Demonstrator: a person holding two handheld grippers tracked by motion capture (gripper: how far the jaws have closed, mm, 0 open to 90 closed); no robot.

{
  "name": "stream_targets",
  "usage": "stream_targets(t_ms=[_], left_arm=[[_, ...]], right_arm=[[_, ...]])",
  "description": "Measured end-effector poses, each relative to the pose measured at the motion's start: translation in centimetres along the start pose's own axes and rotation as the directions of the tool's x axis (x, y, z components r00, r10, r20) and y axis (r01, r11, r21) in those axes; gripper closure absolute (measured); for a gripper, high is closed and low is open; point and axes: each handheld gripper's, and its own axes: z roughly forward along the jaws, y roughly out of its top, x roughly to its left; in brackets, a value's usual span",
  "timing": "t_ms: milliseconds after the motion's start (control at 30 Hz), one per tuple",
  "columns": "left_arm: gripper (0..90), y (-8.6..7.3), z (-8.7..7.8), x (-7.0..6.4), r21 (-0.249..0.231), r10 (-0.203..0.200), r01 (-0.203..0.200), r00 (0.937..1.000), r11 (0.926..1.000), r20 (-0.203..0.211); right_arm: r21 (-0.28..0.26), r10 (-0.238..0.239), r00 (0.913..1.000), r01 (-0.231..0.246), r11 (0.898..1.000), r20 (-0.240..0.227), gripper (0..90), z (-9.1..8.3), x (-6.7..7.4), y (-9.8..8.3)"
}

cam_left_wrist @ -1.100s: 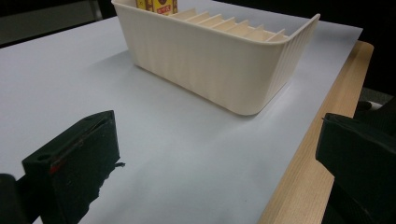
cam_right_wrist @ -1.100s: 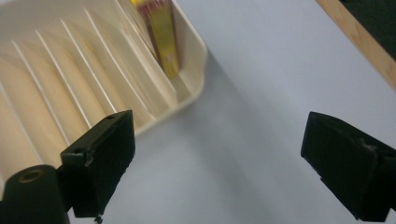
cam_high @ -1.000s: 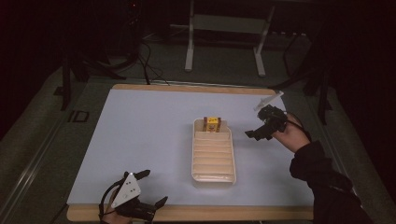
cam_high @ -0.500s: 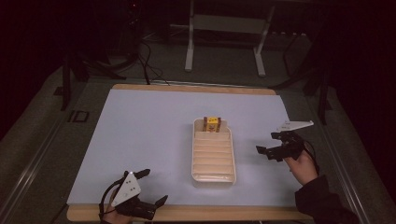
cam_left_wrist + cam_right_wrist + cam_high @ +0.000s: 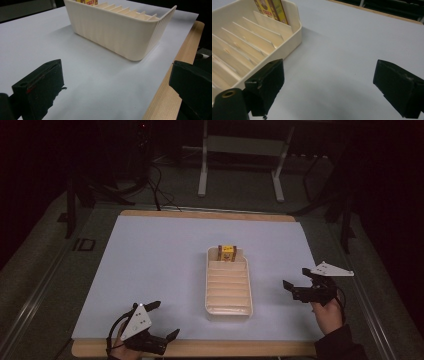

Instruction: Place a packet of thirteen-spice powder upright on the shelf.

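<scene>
A cream slotted tray (image 5: 228,306) lies mid-table, with a small yellow and brown box (image 5: 226,253) standing upright in its farthest slot. The tray (image 5: 117,30) appears close ahead in the left gripper view, and the tray (image 5: 244,47) with the box (image 5: 270,10) in the right gripper view. My left gripper (image 5: 164,320) rests open near the table's front edge, left of the tray. My right gripper (image 5: 296,282) hovers open to the right of the tray, nothing between its jaws. Both gripper views show wide gaps between the black pads (image 5: 41,87) (image 5: 265,82).
The white sheet (image 5: 160,260) covers a wooden tabletop whose front edge (image 5: 172,82) lies just beside my left gripper. Beyond the table stand metal stand legs (image 5: 202,170) and cables (image 5: 150,185) on the dark floor.
My right gripper has drawn back from the far right of the tray toward the person and lower, to the tray's near right side. The left gripper has stayed put.
</scene>
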Motion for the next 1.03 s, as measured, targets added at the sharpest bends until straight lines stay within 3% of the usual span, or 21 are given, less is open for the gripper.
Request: stream_targets(t_ms=[367, 600, 800, 1033], left_arm=[[0.0, 0.0, -0.1, 0.0, 0.000, 0.003, -0.003, 1.0000, 1.0000, -0.002], [0.0, 0.0, -0.2, 0.0, 0.000, 0.005, -0.005, 1.0000, 1.0000, -0.005], [0.0, 0.1, -0.2, 0.1, -0.001, 0.000, 0.000, 0.9999, 1.0000, -0.012], [0.0, 0.1, -0.2, 0.2, -0.001, -0.007, 0.007, 0.9998, 1.0000, -0.017]], right_arm=[[-0.011, -0.041, 0.9991, 0.041, 0.999, -0.010, 10.0, -0.6, 0.9, -2.8], [-0.026, -0.068, 0.9977, 0.068, 0.997, 0.002, 10.0, -1.7, 1.2, -3.6], [-0.041, -0.051, 0.9985, 0.052, 0.998, 0.018, 10.1, -2.5, 0.6, -4.0], [-0.039, -0.051, 0.9987, 0.052, 0.998, 0.006, 10.1, -2.3, 0.5, -3.9]])
